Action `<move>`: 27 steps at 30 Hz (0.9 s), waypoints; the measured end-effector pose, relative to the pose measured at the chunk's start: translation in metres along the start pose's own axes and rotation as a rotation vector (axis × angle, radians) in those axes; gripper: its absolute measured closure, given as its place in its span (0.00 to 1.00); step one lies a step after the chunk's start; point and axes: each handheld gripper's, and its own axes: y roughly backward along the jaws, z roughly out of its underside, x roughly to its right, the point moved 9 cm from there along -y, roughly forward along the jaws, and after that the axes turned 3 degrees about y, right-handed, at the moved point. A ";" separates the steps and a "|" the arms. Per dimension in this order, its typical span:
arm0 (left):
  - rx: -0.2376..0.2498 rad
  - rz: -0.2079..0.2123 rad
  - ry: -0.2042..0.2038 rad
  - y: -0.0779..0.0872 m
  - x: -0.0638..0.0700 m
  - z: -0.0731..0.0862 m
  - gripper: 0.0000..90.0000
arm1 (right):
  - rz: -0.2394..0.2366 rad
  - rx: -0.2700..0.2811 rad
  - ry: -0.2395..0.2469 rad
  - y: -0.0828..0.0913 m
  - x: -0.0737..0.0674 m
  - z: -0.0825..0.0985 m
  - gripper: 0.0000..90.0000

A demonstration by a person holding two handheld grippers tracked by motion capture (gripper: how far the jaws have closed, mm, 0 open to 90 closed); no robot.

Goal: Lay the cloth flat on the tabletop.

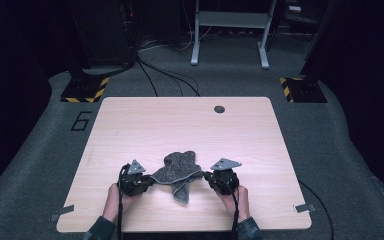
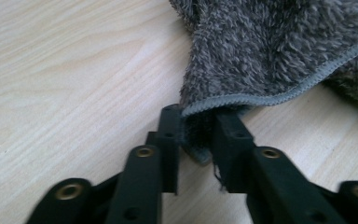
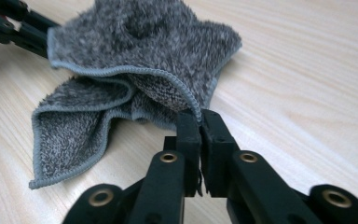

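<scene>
From the high view, I'm looking at the grey towel (image 1: 177,172) lying crumpled on the near half of the table (image 1: 190,125), well short of the cable hole (image 1: 219,109). My left gripper (image 1: 150,181) is sitting just at the towel's left edge, my right gripper (image 1: 206,176) just at its right edge. From up here I'm not making out either pair of jaws.

Switching to the left gripper view: the jaws are standing narrow, pinching a hemmed corner of the towel (image 2: 270,56). The corner's tip is hiding between the fingers (image 2: 170,135), so I'm unsure how deep the bite goes.

Now the right gripper view: jaws nearly together, clamping the stitched hem of the towel (image 3: 140,51). A loose flap is trailing on the table below the bunched part.

I'm judging it light, soft and floppy; it should sag and fold, so the hems are the places to hold.
</scene>
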 end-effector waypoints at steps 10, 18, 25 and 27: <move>0.051 -0.060 -0.019 0.005 -0.007 -0.011 0.96 | 0.031 0.080 -0.025 0.024 0.019 -0.022 0.98; 0.093 -0.076 -0.055 0.033 -0.004 -0.027 0.97 | 0.030 0.112 -0.030 0.045 0.024 -0.031 0.98; 0.052 -0.024 -0.040 0.032 0.009 -0.011 0.97 | -0.013 0.075 -0.057 0.051 0.018 -0.005 0.98; 0.048 -0.022 -0.042 0.031 0.008 -0.010 0.97 | -0.019 0.061 -0.071 0.050 0.018 0.004 0.98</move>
